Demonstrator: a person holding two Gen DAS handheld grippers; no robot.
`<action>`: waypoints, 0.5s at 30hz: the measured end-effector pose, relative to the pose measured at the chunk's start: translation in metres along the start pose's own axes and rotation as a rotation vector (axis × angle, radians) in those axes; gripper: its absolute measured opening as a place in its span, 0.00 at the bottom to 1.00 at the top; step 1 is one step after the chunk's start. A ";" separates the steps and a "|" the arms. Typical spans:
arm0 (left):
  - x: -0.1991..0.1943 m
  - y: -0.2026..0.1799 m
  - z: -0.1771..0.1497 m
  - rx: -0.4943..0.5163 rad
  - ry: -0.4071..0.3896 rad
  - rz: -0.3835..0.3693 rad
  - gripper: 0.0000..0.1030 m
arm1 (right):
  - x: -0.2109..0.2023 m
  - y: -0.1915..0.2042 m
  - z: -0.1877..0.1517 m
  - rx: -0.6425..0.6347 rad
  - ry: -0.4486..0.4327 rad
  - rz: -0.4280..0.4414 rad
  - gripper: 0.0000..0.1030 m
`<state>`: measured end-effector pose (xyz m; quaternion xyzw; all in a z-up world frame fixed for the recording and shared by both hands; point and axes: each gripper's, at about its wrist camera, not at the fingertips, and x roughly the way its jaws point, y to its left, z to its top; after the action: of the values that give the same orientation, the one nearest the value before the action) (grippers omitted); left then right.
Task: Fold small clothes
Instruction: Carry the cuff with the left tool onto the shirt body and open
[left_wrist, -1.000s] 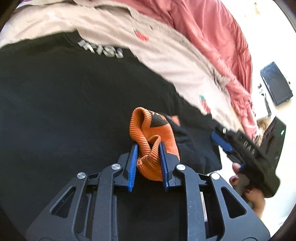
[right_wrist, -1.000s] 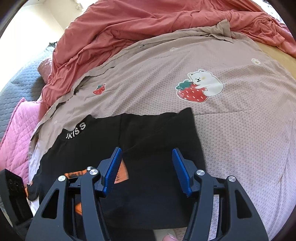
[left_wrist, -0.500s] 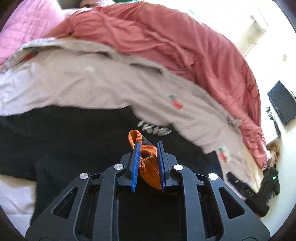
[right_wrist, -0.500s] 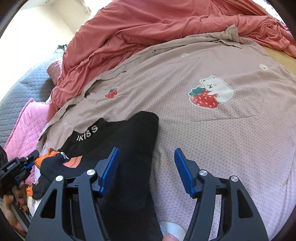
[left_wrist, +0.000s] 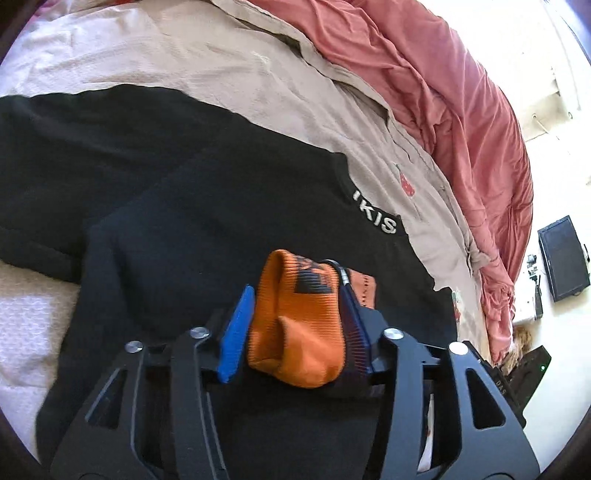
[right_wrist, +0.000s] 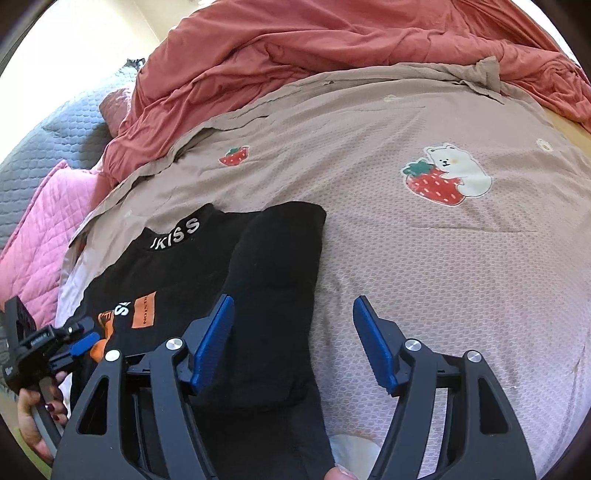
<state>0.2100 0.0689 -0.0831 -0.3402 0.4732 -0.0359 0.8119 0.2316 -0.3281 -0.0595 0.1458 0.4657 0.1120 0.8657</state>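
Fold in progress: sleeves in, body fold outstanding.
The black top (right_wrist: 207, 295) is lying on the bedspread (right_wrist: 424, 258); left gripper (left_wrist: 295, 332) is opening, orange cuff (left_wrist: 295, 332) between its jaws; right gripper (right_wrist: 291, 347) is opening wide, holding nothing.

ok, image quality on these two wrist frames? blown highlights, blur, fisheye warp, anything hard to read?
Left wrist: right edge blown out to white around the dark screen; black top is near-featureless shadow, folds hard to read; orange cuff sharp. Right wrist: evenly lit, strawberry bear print crisp; upper-left wall overexposed; bedspread bulges from fisheye warp. Dark vignette corners in both.
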 end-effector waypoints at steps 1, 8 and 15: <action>0.004 -0.006 0.000 0.012 0.007 0.011 0.51 | 0.000 0.000 0.000 0.000 0.000 -0.001 0.64; 0.035 -0.054 -0.010 0.226 0.033 0.232 0.05 | -0.003 -0.009 0.002 0.030 -0.015 0.000 0.64; -0.006 -0.081 0.019 0.373 -0.127 0.282 0.05 | -0.009 -0.021 0.005 0.069 -0.033 -0.006 0.64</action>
<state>0.2430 0.0186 -0.0249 -0.1166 0.4493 0.0128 0.8856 0.2322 -0.3515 -0.0580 0.1759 0.4552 0.0910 0.8681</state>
